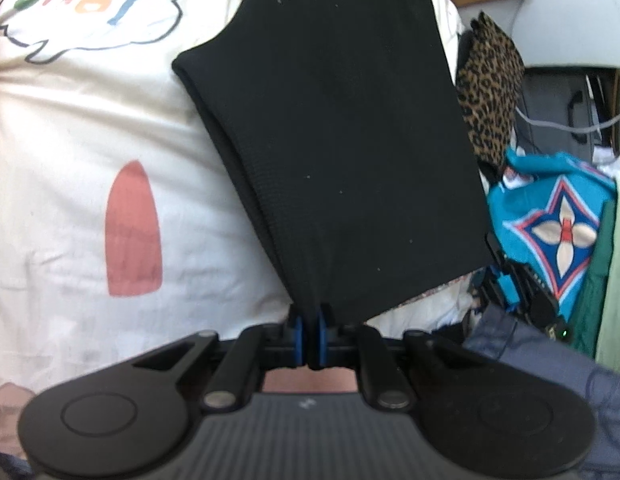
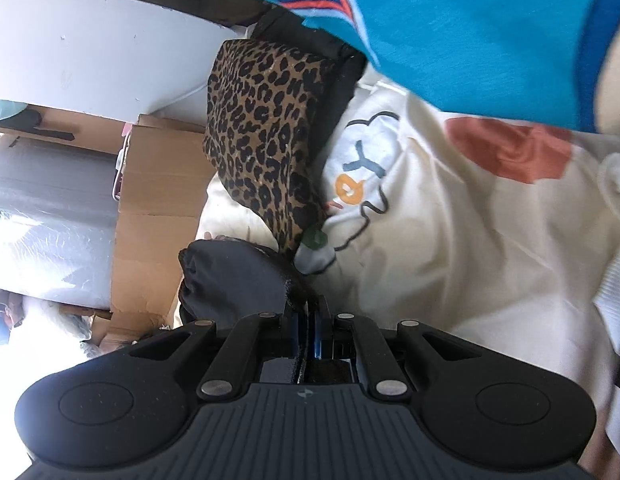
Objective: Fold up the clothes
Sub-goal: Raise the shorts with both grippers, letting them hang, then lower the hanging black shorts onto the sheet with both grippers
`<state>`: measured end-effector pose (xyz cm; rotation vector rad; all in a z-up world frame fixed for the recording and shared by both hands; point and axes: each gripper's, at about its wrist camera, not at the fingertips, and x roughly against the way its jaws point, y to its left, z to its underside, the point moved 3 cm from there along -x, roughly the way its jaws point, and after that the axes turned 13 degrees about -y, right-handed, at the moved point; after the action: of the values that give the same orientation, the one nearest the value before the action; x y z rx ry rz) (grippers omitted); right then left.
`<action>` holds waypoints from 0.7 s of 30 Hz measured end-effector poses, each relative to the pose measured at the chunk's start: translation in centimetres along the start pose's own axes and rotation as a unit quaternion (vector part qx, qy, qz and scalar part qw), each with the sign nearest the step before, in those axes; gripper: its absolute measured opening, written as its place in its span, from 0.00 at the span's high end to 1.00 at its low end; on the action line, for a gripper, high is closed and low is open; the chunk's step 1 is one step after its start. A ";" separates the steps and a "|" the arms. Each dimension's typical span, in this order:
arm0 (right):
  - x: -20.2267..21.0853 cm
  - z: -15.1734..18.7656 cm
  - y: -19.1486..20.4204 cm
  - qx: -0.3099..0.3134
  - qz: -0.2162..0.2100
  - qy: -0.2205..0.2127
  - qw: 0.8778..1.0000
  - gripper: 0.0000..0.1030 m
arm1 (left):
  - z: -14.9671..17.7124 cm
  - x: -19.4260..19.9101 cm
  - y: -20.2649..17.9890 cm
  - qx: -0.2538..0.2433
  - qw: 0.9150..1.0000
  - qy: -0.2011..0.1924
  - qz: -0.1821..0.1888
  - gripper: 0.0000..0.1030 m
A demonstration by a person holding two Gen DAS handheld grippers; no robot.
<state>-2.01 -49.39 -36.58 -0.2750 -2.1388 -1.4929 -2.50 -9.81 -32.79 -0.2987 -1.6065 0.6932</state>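
Observation:
A black garment (image 1: 333, 140) hangs stretched above a cream bed sheet (image 1: 70, 160) printed with "BABY" and a red shape. My left gripper (image 1: 308, 316) is shut on one bottom corner of it, the blue pads pressed together on the cloth. At the garment's other corner, on the right of the left wrist view, stands my right gripper (image 1: 509, 284). In the right wrist view my right gripper (image 2: 308, 316) is shut on a bunched fold of the black garment (image 2: 238, 276), which bulges out to the left of the jaws.
A leopard-print cloth (image 1: 489, 88) (image 2: 262, 140) lies on the sheet (image 2: 449, 240) beyond the black garment. A teal patterned garment (image 1: 549, 224) (image 2: 469, 32) lies beside it. Cardboard boxes (image 2: 158, 208) and a white curved surface (image 2: 90, 52) stand past the bed's edge.

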 end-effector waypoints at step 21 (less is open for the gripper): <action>-3.9 -1.1 6.5 0.034 -0.069 0.013 0.997 0.95 | -5.6 4.3 0.4 -0.002 0.996 -0.089 0.029 0.92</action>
<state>4.48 -47.48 -33.03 -0.0851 -2.2210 -1.4858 2.11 -5.58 -29.41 -0.2949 -1.7743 0.7780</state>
